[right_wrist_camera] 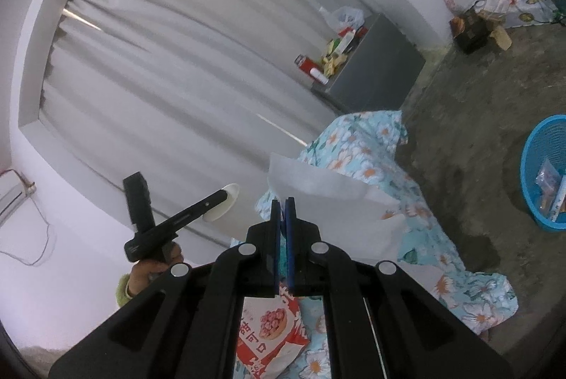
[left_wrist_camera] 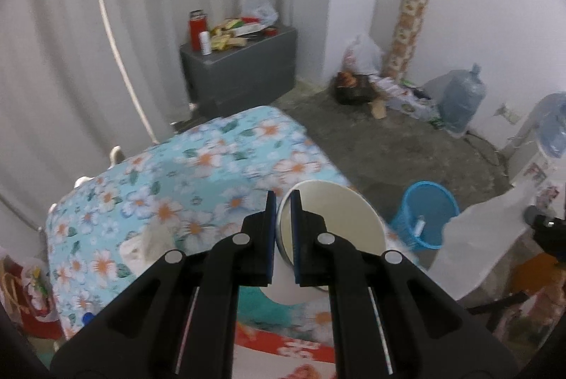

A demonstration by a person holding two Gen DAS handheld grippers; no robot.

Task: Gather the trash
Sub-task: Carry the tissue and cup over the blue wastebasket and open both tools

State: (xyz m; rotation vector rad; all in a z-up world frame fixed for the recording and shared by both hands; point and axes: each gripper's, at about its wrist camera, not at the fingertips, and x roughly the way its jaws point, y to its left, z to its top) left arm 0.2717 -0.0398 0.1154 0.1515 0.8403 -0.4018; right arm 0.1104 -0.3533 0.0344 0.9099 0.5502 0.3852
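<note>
White round paper cup [left_wrist_camera: 330, 220], its pale bottom facing the camera, is clamped at the rim between the nearly closed fingers of the left gripper [left_wrist_camera: 283, 202], above the floral blue bedsheet [left_wrist_camera: 198, 174]. The right gripper [right_wrist_camera: 282, 202] pinches a thin white paper sheet [right_wrist_camera: 318, 188] over the same bedsheet, left of the blue plastic basket [right_wrist_camera: 541, 167] on the floor.
</note>
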